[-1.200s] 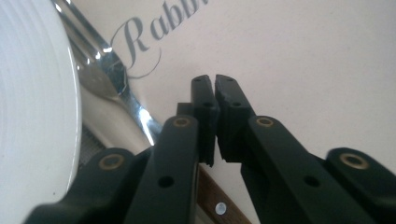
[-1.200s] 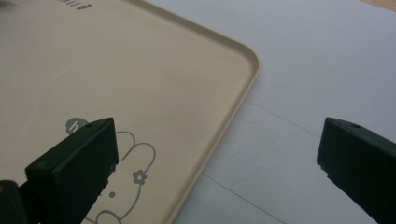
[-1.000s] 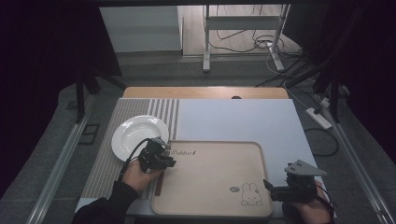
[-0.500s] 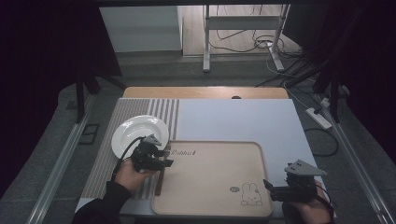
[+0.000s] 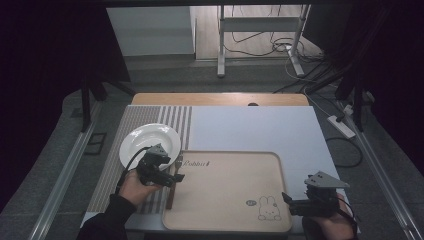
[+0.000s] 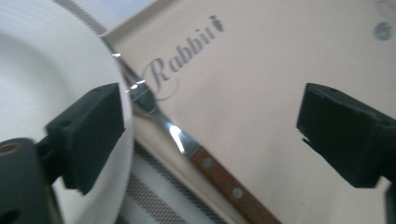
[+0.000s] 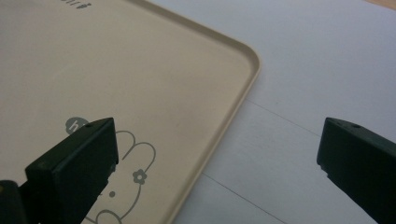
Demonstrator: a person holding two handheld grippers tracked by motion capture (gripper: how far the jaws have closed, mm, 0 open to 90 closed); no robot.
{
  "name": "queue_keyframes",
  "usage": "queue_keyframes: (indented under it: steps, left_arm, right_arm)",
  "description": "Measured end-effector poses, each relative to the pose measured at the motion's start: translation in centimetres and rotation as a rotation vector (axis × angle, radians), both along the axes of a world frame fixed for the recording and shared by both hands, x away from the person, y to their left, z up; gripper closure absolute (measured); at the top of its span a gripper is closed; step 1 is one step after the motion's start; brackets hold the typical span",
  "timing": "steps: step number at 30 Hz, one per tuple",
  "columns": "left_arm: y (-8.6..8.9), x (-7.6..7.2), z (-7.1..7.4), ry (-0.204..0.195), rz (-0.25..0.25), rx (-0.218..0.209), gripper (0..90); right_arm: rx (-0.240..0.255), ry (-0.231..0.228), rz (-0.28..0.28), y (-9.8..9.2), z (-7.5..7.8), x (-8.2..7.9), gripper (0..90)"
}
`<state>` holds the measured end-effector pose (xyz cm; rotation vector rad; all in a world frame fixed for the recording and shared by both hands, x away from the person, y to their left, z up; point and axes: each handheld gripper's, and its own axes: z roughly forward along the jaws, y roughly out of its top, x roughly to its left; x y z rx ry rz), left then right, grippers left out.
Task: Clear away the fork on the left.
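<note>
A fork (image 6: 184, 140) with a wooden handle lies along the left rim of the beige rabbit tray (image 5: 225, 200), right beside the white plate (image 5: 150, 142). In the high view the fork (image 5: 171, 194) runs down the tray's left edge. My left gripper (image 5: 175, 175) hovers just over it; its jaws have just been opening and now stand wide apart, with the fork below and between them, untouched. In the left gripper view the plate (image 6: 42, 70) is behind the left jaw. My right gripper (image 5: 295, 200) is open at the tray's near right corner (image 7: 243, 60), empty.
The tray (image 6: 280, 60) rests on a pale mat (image 5: 260, 130) next to a striped placemat (image 5: 125, 175) under the plate. A brown table edge (image 5: 220, 99) shows at the back. Cables and a metal stand (image 5: 260, 30) are on the floor beyond.
The left gripper's jaws have opened and the left hand has drawn back slightly to the left. The fork stays on the tray's left rim. The right gripper has not moved.
</note>
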<state>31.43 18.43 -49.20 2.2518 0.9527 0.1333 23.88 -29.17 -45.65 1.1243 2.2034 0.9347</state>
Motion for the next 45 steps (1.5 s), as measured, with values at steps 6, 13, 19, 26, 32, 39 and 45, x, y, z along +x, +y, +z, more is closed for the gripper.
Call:
queue_keyframes:
  steps: [6, 13, 19, 26, 32, 39, 45]
  left_arm:
    - [1.0, 0.0, 0.3, 0.024, 0.030, -0.018, 0.5]
    - [2.7, -0.4, 0.4, 0.025, 0.062, -0.010, 0.0]
    - [3.8, -1.0, 0.3, 0.023, 0.078, -0.013, 0.0]
    - [5.1, -2.2, 0.5, -0.007, 0.112, -0.039, 0.0]
    - [6.2, -3.4, 0.5, -0.027, 0.140, -0.074, 0.0]
    - [7.0, -4.6, 0.4, -0.028, 0.156, -0.082, 0.0]
    - [7.7, -5.4, 0.2, -0.025, 0.169, -0.083, 0.0]
  right_arm:
    - [-0.001, 0.000, 0.000, 0.0, 0.0, 0.0, 0.0]
    - [0.001, 0.001, -0.002, 0.0, 0.0, 0.0, 0.0]
    - [-0.001, 0.002, -0.002, 0.0, 0.0, 0.0, 0.0]
    - [-0.001, 0.003, -0.004, 0.0, 0.0, 0.0, 0.0]
    - [-0.006, 0.004, -0.005, 0.1, 0.0, 0.0, 0.0]
    - [-0.007, 0.008, -0.005, 0.1, 0.0, 0.0, 0.0]
    - [-0.006, 0.005, -0.005, 0.1, 0.0, 0.0, 0.0]
